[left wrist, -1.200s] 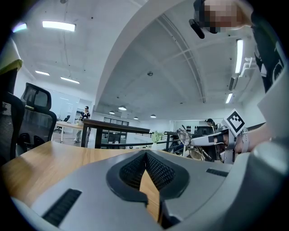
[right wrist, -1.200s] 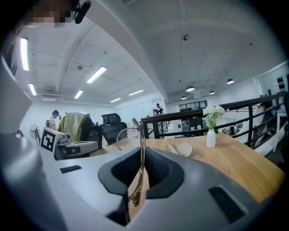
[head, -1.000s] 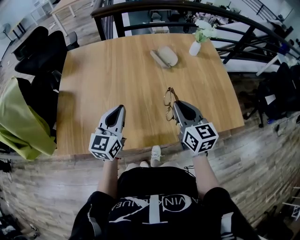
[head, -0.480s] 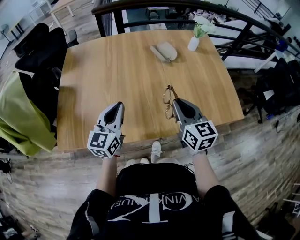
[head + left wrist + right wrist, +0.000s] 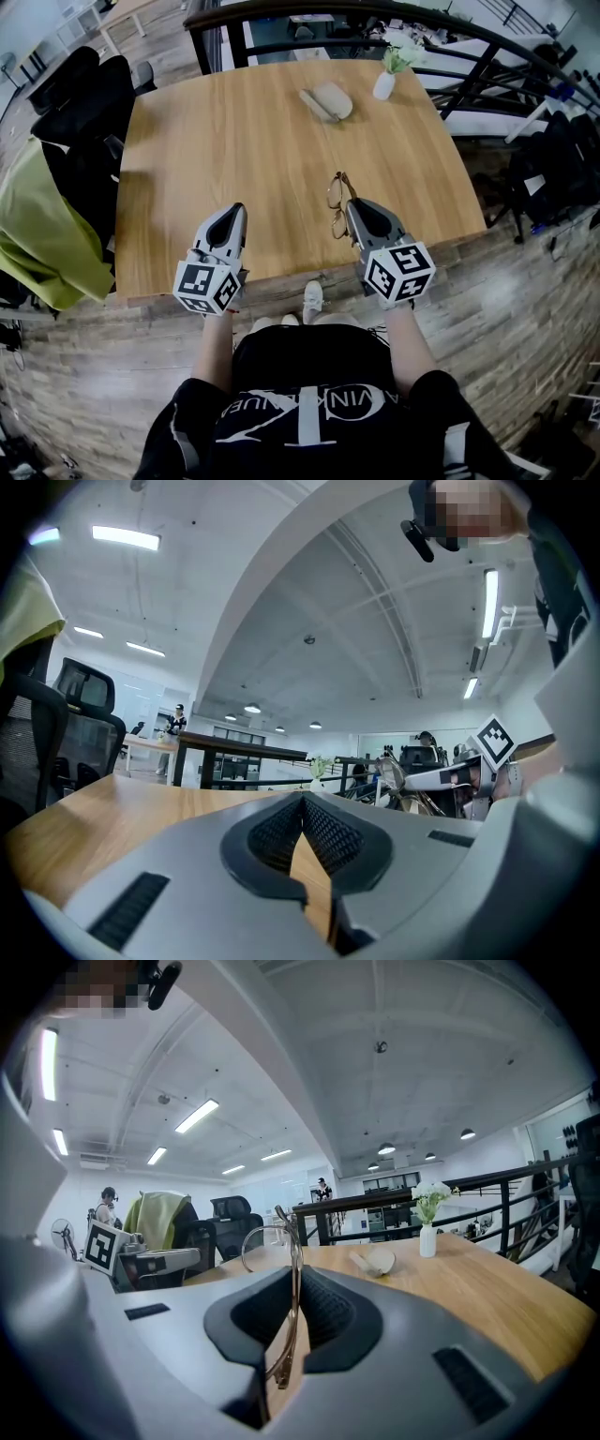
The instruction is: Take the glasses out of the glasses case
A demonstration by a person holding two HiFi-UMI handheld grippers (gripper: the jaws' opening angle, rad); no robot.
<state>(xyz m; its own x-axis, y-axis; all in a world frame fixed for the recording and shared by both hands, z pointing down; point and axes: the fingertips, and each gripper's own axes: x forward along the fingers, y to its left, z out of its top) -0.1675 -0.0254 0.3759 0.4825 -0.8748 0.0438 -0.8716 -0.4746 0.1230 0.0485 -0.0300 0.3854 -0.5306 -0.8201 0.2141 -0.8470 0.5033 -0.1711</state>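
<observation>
Now R tool (image 5: pixel 350 205) grips glasses (image 5: pixel 335 194); L tool (image 5: pixel 235 212) closed, empty.

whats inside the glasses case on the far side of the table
No glasses show in the glasses case; its inside is too small to make out. The glasses are out, clamped in the right gripper near the table's front edge.
</observation>
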